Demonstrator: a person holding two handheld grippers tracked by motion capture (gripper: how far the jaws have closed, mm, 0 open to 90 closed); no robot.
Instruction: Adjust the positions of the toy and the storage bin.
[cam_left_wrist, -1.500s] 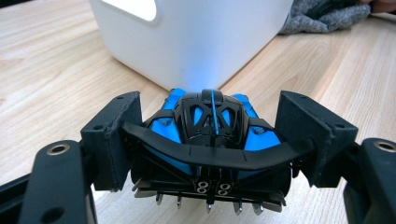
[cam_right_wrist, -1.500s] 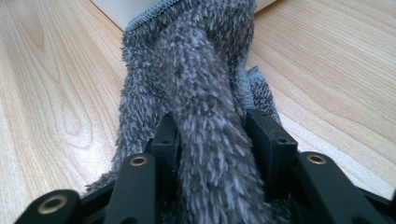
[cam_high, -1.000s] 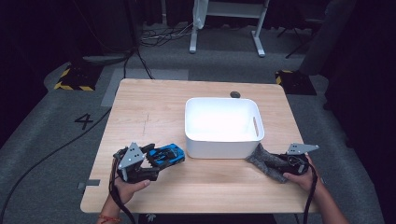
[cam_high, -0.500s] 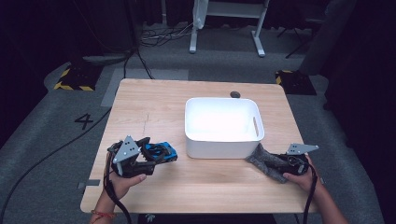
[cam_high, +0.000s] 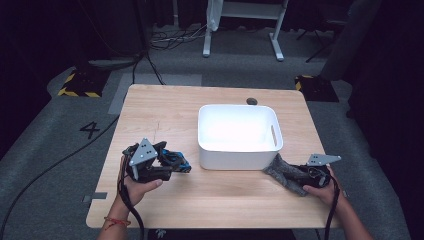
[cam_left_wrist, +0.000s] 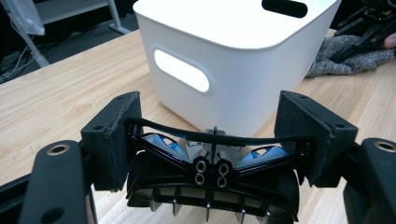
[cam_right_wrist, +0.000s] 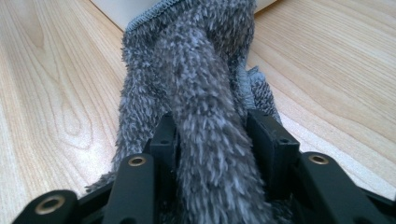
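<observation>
On the wooden table (cam_high: 165, 107) stands one white bin (cam_high: 239, 135). At its left, the left gripper (cam_high: 175, 164), clenched on one blue-and-black toy car (cam_high: 179, 160), has lifted it slightly off the wood since a second ago, likely heading for the bin. At right, the right gripper (cam_high: 295, 172) grasps one grey cloth (cam_high: 280, 170), resting beside the bin.

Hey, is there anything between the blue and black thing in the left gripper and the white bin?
Nothing visible does. The left gripper is shut on the blue and black object, and bare tabletop lies between it and the white bin. The bin's near wall must be cleared to get inside.
</observation>
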